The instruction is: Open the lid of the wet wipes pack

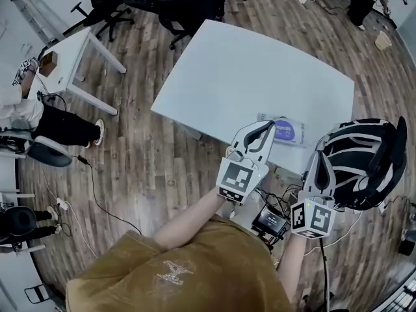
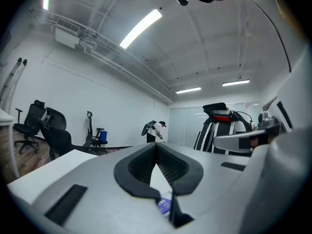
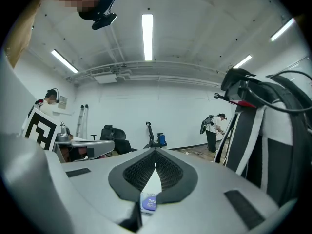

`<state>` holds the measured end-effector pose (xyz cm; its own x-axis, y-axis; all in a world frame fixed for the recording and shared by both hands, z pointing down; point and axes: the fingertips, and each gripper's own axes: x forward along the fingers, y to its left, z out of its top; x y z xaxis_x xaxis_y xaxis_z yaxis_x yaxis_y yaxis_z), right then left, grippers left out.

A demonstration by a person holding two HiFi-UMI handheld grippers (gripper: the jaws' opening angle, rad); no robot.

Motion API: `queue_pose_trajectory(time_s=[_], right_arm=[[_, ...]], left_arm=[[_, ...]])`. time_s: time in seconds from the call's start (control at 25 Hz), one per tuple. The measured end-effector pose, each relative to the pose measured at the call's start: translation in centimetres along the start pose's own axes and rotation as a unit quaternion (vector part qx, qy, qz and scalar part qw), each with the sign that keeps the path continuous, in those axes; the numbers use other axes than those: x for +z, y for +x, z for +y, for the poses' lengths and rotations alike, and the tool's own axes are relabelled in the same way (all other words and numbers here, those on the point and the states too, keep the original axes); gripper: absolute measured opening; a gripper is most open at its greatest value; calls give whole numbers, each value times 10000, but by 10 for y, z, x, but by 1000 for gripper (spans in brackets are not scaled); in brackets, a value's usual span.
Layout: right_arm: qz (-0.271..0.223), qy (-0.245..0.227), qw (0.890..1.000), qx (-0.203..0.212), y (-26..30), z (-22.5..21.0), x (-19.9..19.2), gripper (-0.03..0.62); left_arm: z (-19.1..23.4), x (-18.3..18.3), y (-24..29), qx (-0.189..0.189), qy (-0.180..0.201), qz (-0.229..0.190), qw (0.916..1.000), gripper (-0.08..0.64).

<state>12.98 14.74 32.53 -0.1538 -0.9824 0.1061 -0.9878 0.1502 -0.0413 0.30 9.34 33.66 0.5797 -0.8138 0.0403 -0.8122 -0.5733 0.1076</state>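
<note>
Seen flat on the white table [image 1: 260,77], just beyond the tips of the left gripper [image 1: 266,130] and ahead-left of the right gripper [image 1: 320,158]: wet wipes pack [image 1: 284,130], pale wrapper, purple oval label. Both jaw pairs pressed together, gripping nothing.

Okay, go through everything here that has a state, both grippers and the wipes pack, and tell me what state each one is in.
left gripper: jaws shut, nothing between them.
right gripper: jaws shut, nothing between them.
wet wipes pack: lying flat near the edge of the white table, neither gripper touching it.
lid: looks closed, flat against the pack.
</note>
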Motion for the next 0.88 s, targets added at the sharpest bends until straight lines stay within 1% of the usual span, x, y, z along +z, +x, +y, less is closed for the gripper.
queue_pose_trajectory(time_s=[0.12,0.28,0.44,0.64,0.76,0.88], right_arm=[[44,20,10000,5,6,-2,-4,8],[95,-65,9998,138,20,-3,-6,8],[123,-64,9994,320,39,-7,-10,8],[106,-26,9985,542,60,-11,-11,8],[170,-125,9967,786,70,-10,-14,8],[186,-199,9957,889,79,-13,-19,8]], left_arm=[[1,0,6,-8,26,27,10000,6],[6,-3,18,55,47,76,9999,6],[7,-2,33,61,266,21,9996,6],[13,-7,53,249,312,81,9992,6],[18,-8,62,412,422,83,9982,6],[24,-13,70,514,510,154,9973,6]])
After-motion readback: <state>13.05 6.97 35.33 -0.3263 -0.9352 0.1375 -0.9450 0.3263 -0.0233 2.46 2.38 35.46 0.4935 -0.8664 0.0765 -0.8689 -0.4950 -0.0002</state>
